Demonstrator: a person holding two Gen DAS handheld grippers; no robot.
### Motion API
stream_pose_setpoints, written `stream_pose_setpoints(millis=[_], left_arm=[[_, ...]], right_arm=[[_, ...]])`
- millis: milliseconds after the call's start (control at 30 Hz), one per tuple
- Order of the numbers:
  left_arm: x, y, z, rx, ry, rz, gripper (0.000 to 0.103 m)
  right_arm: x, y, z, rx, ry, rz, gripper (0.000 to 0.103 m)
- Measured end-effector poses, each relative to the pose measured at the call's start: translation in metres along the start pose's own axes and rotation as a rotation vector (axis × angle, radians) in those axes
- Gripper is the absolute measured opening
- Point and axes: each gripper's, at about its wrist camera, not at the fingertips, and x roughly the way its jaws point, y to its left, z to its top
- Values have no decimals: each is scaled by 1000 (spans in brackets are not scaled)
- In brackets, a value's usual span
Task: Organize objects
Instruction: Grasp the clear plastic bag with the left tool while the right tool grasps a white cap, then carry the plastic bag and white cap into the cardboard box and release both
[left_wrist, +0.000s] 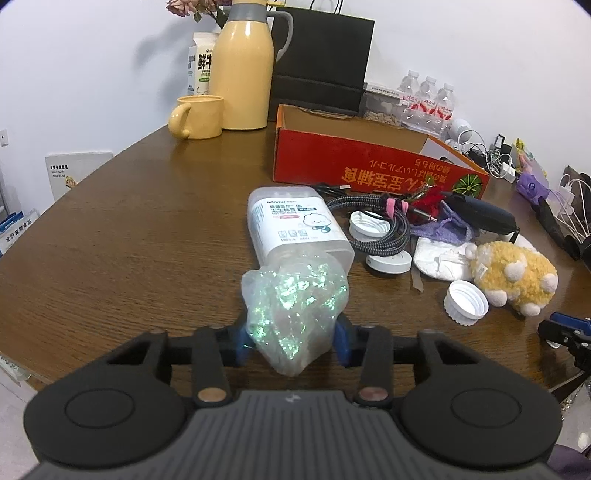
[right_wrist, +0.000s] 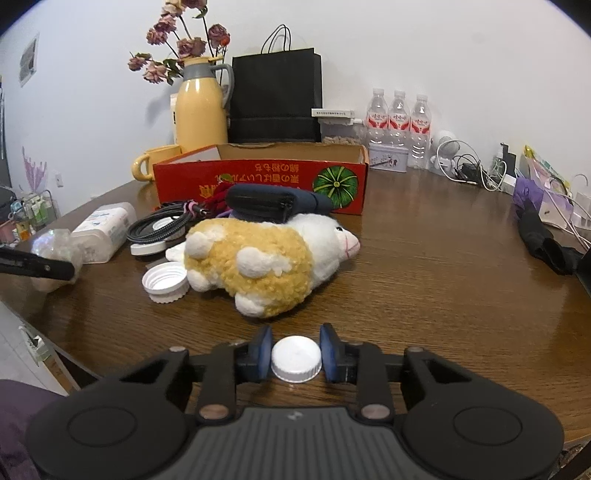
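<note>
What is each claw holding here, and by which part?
Left claw clamps the crumpled iridescent bag at its lower end. Right claw grips the white cap by its sides.

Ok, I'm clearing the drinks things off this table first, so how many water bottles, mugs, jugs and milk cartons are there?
Clear plastic water bottles: 3
Yellow ceramic mug: 1
Yellow insulated jug: 1
White milk carton: 1
Total: 6
</note>
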Motion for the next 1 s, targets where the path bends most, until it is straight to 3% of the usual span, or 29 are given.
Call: stream_pose_setpoints(millis=[167,333,700,867,1000], left_arm=[[-7,0,6,9,-26,-12,36],[-14,-5,27,36,-107,-28,36],[20,-38,127,121,-271,-52,36],[62,-65,172,129,-260,-51,36],[110,-85,201,136,-175,-46,36]], right_arm=[[-10,-5,7,4,-43,12,27],[-20,-13,33,-35,-117,26,27],[22,-19,137,-113,-284,60,27],[76,-23,189,-75,-251,97,27],[140,-26,222,-43,-114,78,27]])
